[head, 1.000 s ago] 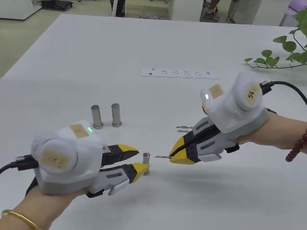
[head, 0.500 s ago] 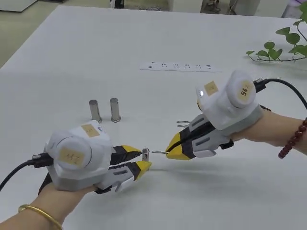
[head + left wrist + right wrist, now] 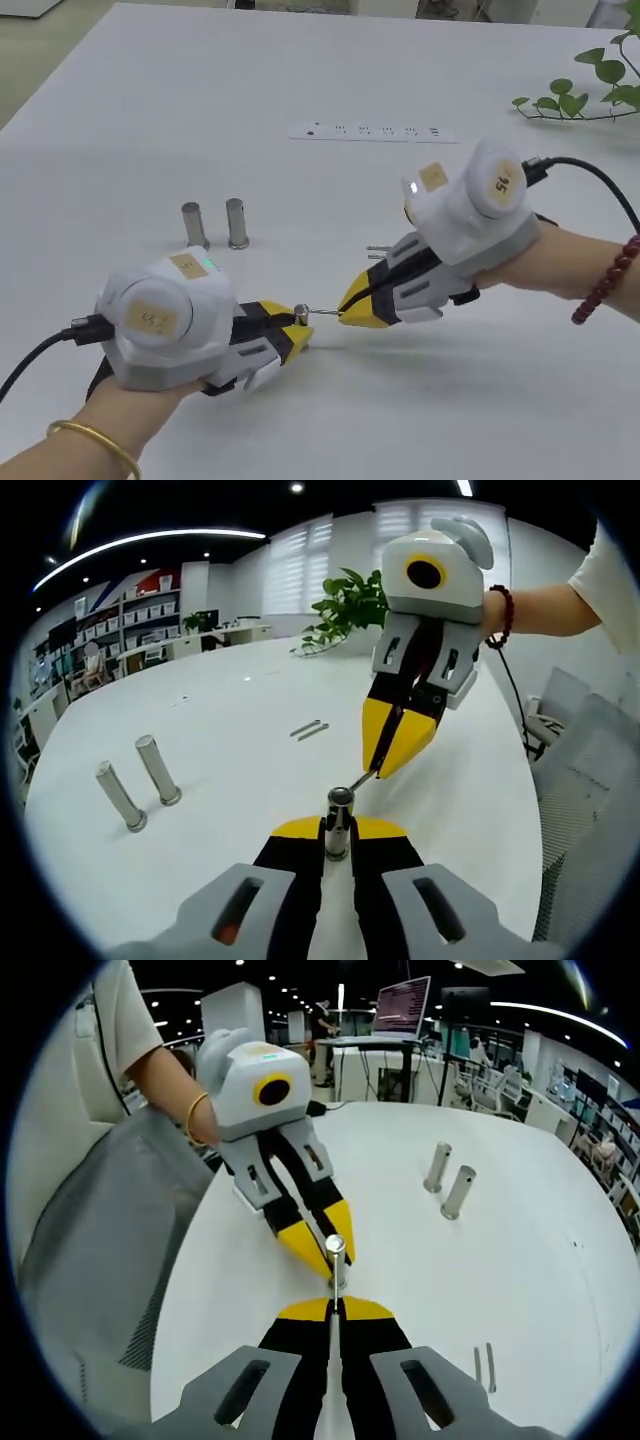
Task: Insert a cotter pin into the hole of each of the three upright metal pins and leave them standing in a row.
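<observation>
**Cotter pin lined up with the first metal pin.** The left gripper, its jaws closed nearly all the way, is clamping the nearest metal pin upright on the white table. It is gripping low on the shank, so the pin's head is standing clear above the yellow tips. The right gripper, its jaws pressed together, is pinching a cotter pin by its rear end. The cotter pin is lying roughly level, with its long axis pointing from the right gripper straight at the metal pin's top. Its free tip is reaching the pin, but whether it is entering the hole cannot be told. The right gripper is judged the one placed to drive it in. Two further metal pins are standing side by side beyond the left gripper. Two spare cotter pins are lying just behind the right gripper.
</observation>
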Demonstrator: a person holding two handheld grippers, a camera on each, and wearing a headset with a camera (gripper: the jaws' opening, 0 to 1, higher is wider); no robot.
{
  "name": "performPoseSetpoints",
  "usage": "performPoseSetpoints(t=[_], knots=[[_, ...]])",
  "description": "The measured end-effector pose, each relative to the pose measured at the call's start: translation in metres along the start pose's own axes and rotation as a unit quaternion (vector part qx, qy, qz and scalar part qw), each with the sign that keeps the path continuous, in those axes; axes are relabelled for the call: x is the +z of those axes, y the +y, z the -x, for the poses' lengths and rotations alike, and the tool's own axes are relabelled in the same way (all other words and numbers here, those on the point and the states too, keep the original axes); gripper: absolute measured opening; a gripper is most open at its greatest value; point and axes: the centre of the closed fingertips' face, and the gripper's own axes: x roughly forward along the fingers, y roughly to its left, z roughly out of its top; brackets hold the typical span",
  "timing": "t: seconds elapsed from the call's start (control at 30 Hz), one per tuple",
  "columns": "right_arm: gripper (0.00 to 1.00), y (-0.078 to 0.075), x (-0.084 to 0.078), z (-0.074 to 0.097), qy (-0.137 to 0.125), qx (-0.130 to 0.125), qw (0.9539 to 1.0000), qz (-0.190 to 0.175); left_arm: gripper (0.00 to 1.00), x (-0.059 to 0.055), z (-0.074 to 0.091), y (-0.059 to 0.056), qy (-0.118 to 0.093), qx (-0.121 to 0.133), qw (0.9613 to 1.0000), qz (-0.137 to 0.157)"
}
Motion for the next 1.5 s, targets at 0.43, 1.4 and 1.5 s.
performPoseSetpoints(t=[0.43, 1.4, 1.5], knots=[[0.03, -0.001, 0.001, -0.004, 0.007, 0.001, 0.9999, 0.009, 0.07, 0.001, -0.001, -0.001, -0.002, -0.001, 0.9999, -0.01], [0.04, -0.003, 0.01, -0.013, 0.023, -0.002, 0.9989, 0.04, 0.07, -0.001, -0.005, -0.004, -0.004, 0.002, 0.9999, -0.016], [0.04, -0.003, 0.01, -0.014, 0.023, -0.003, 0.9989, 0.039, 0.08, -0.002, -0.006, -0.003, -0.009, 0.002, 1.0, 0.002]])
